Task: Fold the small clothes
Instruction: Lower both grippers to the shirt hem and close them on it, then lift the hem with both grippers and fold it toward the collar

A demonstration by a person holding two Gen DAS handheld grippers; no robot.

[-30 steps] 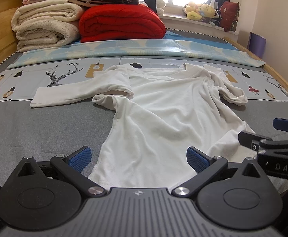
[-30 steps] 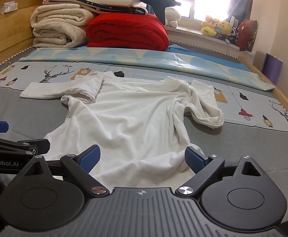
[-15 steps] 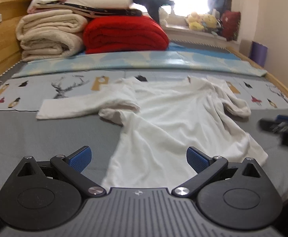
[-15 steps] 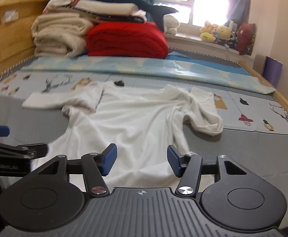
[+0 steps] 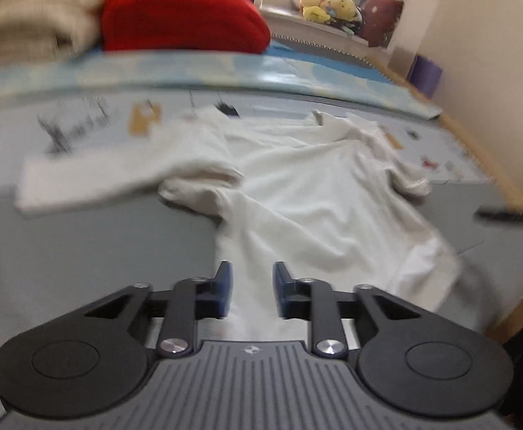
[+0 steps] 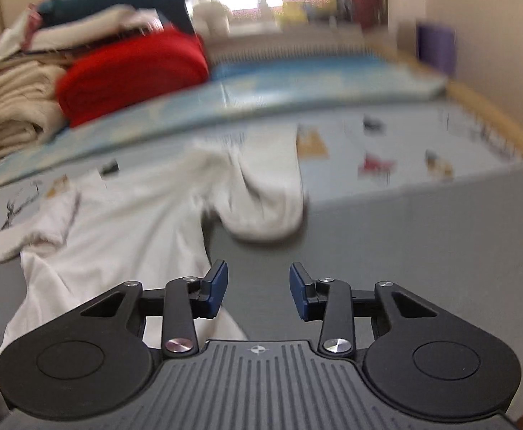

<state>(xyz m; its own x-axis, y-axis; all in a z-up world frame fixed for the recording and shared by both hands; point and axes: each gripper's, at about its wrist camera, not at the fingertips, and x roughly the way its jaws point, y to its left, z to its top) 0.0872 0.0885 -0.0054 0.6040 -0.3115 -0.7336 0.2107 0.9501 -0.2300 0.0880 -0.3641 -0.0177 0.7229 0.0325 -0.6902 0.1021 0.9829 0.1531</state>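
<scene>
A white long-sleeved top (image 5: pixel 318 193) lies spread on the grey bed cover, hem toward me, one sleeve stretched out to the left and the other bunched at the right. My left gripper (image 5: pixel 250 286) hovers over the hem's left part, jaws narrowed but still apart, holding nothing. In the right wrist view the top (image 6: pixel 143 211) lies to the left, with its bunched sleeve (image 6: pixel 265 211) ahead. My right gripper (image 6: pixel 258 292) is partly open and empty, above the grey cover just right of the hem. Both views are motion-blurred.
Folded cream blankets (image 6: pixel 18 107) and a red quilt (image 5: pixel 186 18) are stacked at the head of the bed. A blue patterned sheet (image 5: pixel 225 68) crosses behind the top. Stuffed toys (image 5: pixel 329 5) sit on the window sill. The wooden bed rail (image 6: pixel 490 114) runs along the right.
Both grippers have narrowed from wide open. The right gripper swung right, off the hem and over bare grey cover. The left gripper shifted left along the hem. The top has not moved.
</scene>
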